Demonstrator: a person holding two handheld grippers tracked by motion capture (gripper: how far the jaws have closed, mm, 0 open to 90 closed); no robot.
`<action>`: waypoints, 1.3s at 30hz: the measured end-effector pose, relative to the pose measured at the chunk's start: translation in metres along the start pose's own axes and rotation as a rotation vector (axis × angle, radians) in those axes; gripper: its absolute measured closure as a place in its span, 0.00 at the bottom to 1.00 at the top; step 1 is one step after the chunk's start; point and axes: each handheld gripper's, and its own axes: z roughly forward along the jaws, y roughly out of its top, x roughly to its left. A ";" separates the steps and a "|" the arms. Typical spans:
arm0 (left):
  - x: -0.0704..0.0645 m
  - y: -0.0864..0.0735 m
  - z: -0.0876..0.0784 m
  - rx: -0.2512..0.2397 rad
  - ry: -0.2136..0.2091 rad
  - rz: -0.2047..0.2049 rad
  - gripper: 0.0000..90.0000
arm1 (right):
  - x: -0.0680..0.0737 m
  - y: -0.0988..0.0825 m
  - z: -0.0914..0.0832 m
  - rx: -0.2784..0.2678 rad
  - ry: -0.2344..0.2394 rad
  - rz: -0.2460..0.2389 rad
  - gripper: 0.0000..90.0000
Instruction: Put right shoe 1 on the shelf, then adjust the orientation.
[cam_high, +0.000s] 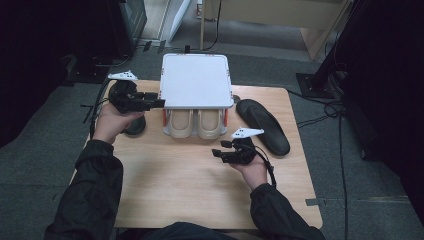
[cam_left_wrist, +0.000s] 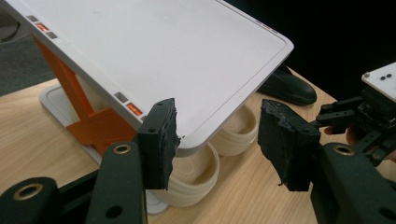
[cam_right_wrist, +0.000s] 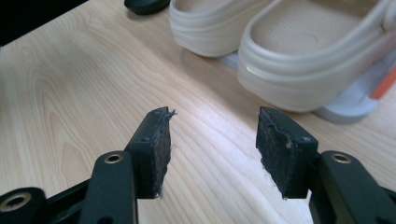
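Cream clogs (cam_high: 196, 124) sit side by side on a white rack (cam_high: 196, 80) with orange struts, heels protruding under its flat top, mid-counter (cam_high: 170, 175). Left gripper (cam_high: 156, 102) hovers beside the rack's corner, jaws wide, nothing between them. Right gripper (cam_high: 218, 152) (also wide, empty) hovers before the clogs. Black insole (cam_high: 263, 126) lies right.

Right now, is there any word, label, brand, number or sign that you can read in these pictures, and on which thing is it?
No readable text in any view.
White rack top: small grey and orange rectangular marks along its edge, no letters.
Cream clogs: no brand visible.
Black insole: too small and dark to tell.
Grey plate on the right hand-held gripper: dark dots, no text.
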 end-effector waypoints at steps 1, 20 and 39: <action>0.001 -0.001 -0.002 -0.003 0.002 -0.007 0.51 | -0.001 -0.002 -0.001 0.003 -0.002 -0.004 0.49; 0.021 -0.035 -0.024 -0.022 0.102 -0.056 0.50 | -0.007 -0.003 -0.015 -0.002 0.002 -0.053 0.48; 0.064 -0.074 -0.029 -0.005 0.204 -0.135 0.51 | -0.009 -0.003 -0.011 0.016 0.007 -0.065 0.50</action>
